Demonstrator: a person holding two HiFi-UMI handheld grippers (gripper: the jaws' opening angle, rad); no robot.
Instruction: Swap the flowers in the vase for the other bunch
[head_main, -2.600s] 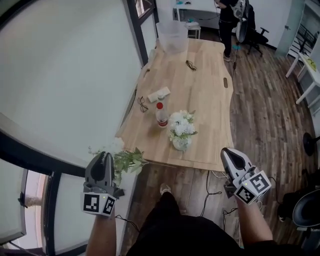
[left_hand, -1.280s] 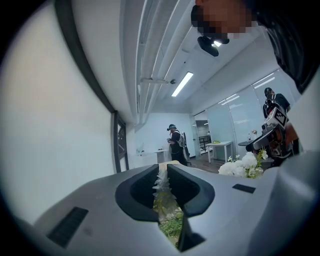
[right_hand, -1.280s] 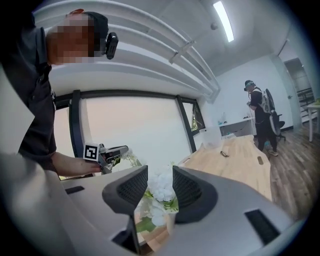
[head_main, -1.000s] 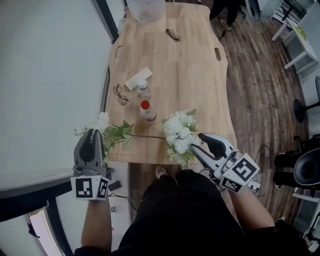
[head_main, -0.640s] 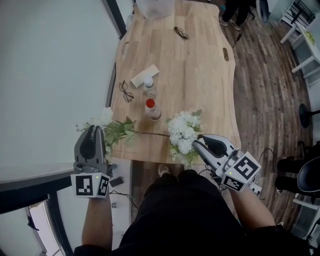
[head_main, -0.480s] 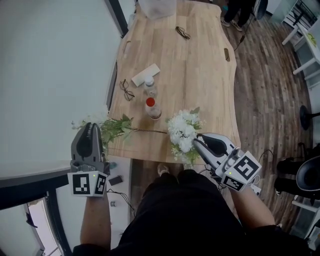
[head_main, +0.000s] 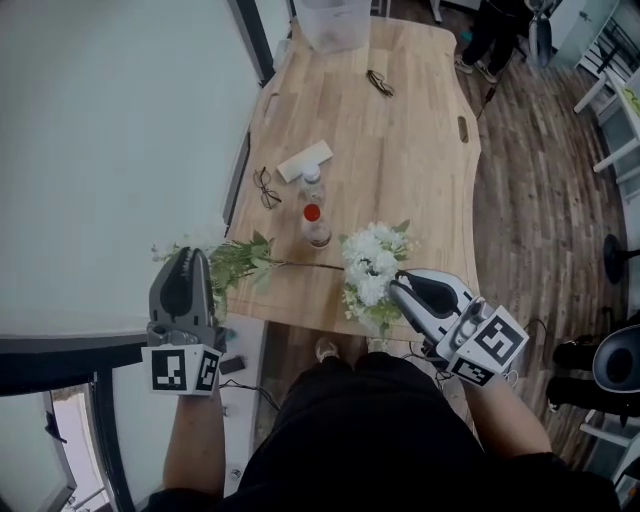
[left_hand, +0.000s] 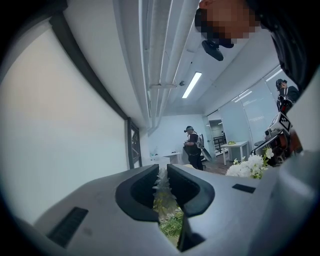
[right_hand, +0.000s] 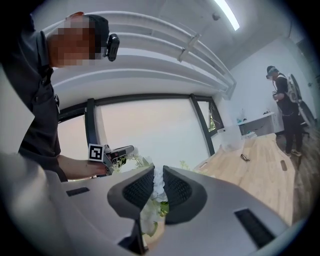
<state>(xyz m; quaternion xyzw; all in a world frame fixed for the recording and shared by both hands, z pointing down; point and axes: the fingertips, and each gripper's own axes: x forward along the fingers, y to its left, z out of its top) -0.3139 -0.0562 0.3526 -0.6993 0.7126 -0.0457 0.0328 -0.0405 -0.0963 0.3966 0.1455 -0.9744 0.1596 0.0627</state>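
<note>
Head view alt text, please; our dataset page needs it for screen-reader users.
From above, a person holds two grippers at the near edge of a wooden table: the left gripper grips a leafy bunch, and the right gripper, its jaws having just closed further, clamps a white bouquet. Beyond stand two bottles beside glasses and a white box.

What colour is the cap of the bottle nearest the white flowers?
The cap is red; head view.
</note>
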